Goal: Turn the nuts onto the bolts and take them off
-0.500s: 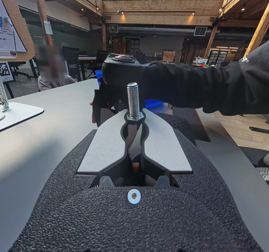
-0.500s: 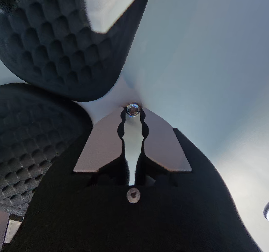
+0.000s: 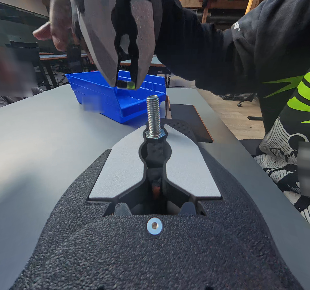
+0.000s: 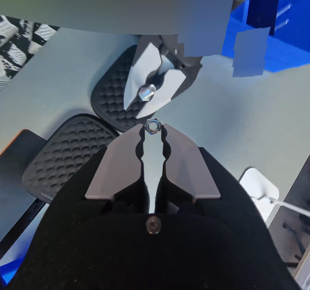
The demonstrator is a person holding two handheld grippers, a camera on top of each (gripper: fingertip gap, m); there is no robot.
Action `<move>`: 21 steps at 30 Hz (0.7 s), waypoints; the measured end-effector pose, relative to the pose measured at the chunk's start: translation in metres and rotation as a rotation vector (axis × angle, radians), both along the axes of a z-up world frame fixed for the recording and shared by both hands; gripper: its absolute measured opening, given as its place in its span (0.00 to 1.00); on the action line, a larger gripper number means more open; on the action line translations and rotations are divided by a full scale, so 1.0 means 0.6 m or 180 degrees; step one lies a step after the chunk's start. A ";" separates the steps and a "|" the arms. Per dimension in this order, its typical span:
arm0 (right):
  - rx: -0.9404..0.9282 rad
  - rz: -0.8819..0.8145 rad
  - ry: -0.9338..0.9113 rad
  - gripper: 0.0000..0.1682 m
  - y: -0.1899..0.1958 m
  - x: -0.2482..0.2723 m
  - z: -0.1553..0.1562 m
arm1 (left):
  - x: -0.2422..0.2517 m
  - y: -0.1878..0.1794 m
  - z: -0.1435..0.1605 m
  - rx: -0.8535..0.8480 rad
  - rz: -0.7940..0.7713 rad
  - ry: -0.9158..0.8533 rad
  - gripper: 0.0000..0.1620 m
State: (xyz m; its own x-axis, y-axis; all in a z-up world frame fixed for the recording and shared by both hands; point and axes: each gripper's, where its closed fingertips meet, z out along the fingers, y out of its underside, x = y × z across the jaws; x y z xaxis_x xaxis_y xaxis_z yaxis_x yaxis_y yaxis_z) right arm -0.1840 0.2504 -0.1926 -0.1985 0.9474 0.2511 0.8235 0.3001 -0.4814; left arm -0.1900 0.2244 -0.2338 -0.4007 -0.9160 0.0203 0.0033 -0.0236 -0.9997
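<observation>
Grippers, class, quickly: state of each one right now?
Left gripper: shut on the bolt, threads pointing up.
Right gripper: shut on the nut, above the bolt, not touching it.

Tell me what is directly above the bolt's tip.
Above the upright bolt, clamped at its head by the left gripper, hangs a nut pinched in the right gripper, set slightly to the left, not touching. The bolt's head underside is hidden by the fingers.

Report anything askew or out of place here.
Nothing is damaged or spilled. The only offset: the nut in the right gripper hangs above and left of the upright bolt in the left gripper, not centred.
</observation>
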 end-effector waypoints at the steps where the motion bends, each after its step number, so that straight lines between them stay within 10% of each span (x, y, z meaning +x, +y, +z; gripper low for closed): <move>1: -0.0019 0.0179 -0.0005 0.10 -0.010 -0.015 0.014 | -0.001 -0.005 -0.002 0.0018 -0.0068 0.0028 0.08; 21: -0.0327 0.1038 -0.0713 0.11 -0.033 -0.068 -0.013 | -0.002 -0.019 -0.010 0.0099 -0.0248 0.0094 0.08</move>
State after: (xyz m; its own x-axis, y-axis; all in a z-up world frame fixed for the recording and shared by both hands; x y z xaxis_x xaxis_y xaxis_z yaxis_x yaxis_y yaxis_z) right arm -0.2249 0.2308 -0.2003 -0.5315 0.8437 0.0749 0.7810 0.5224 -0.3421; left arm -0.1914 0.2131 -0.2399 -0.4705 -0.8824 0.0053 -0.0270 0.0084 -0.9996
